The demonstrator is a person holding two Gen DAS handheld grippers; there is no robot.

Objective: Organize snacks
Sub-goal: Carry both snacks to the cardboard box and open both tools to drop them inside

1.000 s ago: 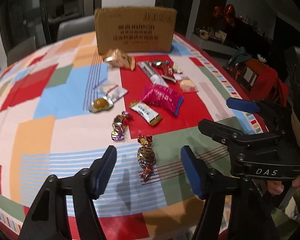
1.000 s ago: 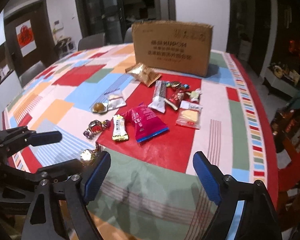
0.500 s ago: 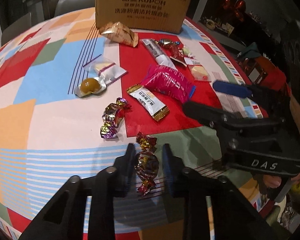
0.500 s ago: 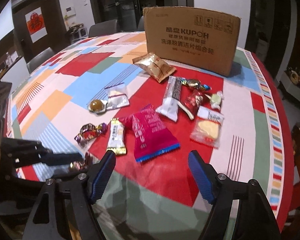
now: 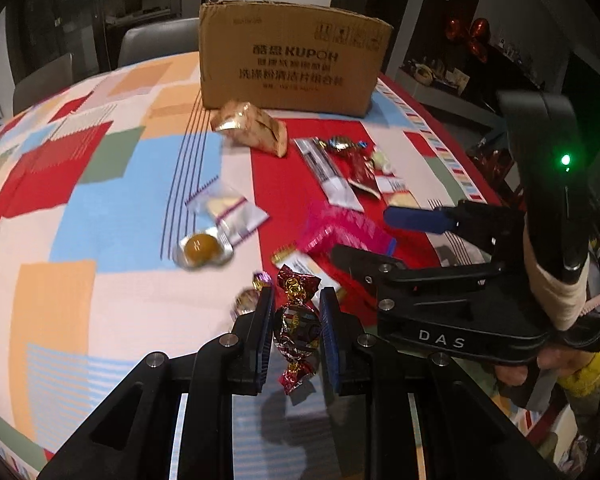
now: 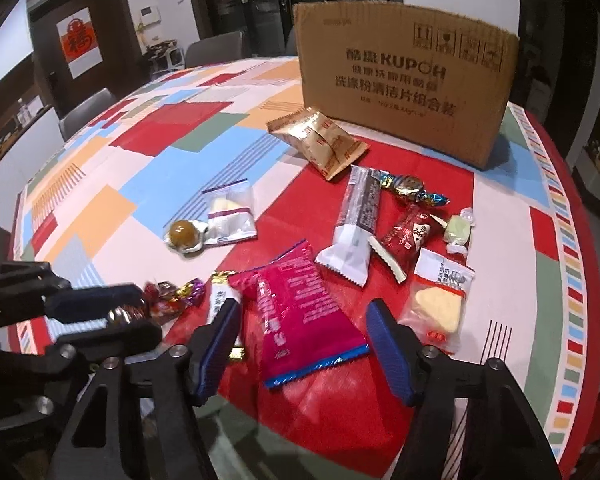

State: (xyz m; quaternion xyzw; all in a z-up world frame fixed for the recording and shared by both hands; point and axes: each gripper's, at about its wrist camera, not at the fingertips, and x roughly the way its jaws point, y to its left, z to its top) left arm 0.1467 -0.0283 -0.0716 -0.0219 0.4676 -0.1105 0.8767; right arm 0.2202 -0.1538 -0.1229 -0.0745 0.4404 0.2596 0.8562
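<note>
My left gripper [image 5: 296, 300] is shut on a red and gold foil candy [image 5: 296, 328], held just above the patchwork tablecloth [image 5: 80, 264]. A pink snack packet [image 6: 300, 328] lies on the red patch, between the fingers of my right gripper [image 6: 303, 308]. The right jaws are closing; the pads stand on either side of the packet and do not press on it. In the left wrist view, the right gripper [image 5: 364, 236] hovers over the pink packet [image 5: 340, 228]. A cardboard box [image 6: 408, 84] stands at the back.
Loose snacks lie between me and the box: a gold packet [image 6: 320, 142], a white bar [image 6: 356, 224], a red packet [image 6: 410, 234], a cheese wedge packet [image 6: 438, 300], a jelly cup [image 6: 182, 234], a clear sachet [image 6: 230, 212] and a purple candy [image 6: 192, 290]. Chairs ring the table.
The left jaws closed on the foil candy and raised it off the cloth. The right gripper moved forward and down over the pink packet, its jaws narrowing.
</note>
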